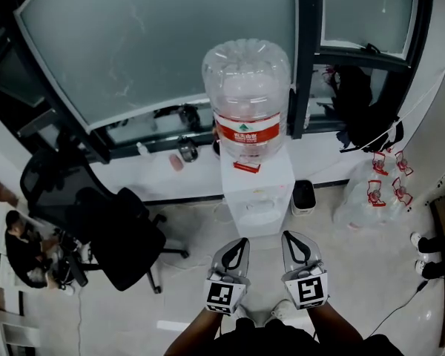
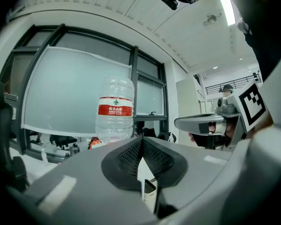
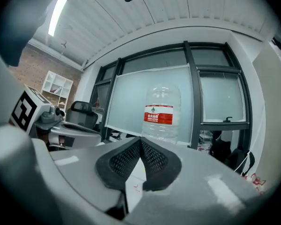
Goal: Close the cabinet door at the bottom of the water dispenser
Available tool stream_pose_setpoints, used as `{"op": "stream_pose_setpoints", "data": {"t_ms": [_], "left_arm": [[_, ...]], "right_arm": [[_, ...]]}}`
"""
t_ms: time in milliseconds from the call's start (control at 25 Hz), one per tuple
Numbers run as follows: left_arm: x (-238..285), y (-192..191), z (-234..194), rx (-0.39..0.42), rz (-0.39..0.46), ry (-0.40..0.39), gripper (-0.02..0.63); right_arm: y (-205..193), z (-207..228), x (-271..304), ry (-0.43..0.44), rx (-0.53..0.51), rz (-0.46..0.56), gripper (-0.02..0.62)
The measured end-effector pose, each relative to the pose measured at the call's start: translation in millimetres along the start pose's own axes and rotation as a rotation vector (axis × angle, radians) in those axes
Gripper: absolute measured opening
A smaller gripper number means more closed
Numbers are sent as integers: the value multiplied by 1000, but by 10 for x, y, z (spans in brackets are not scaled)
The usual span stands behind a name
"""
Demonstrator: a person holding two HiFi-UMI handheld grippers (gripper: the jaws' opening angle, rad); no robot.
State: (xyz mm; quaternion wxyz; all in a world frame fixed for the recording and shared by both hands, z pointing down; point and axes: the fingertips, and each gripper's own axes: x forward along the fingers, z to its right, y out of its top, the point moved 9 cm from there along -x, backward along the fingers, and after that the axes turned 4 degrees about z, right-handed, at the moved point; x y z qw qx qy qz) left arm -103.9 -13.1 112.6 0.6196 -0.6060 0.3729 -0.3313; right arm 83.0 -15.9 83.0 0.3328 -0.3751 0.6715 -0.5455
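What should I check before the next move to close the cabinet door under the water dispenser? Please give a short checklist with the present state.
1. Left gripper shut and empty: ok.
2. Right gripper shut and empty: ok.
3. Both grippers face the water dispenser: ok.
4. Bottle upright on top: ok.
5. Cabinet door open or closed: cannot tell, no view shows it.
6. Office chair apart from the dispenser: ok.

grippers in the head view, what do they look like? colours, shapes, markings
Both the left gripper and the right gripper are light grey, with two tapering jaws lined by black mesh-textured pads. Each carries a white cube printed with black square markers. No cables show.
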Motion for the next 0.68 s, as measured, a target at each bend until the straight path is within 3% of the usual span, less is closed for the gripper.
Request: {"op": "stream_pose_setpoints", "data": {"t_ms": [680], "left_arm": [[-36,143,-153,6,8,5,17]], "right_arm": [[170,-63,125,15,5,21,0]]}}
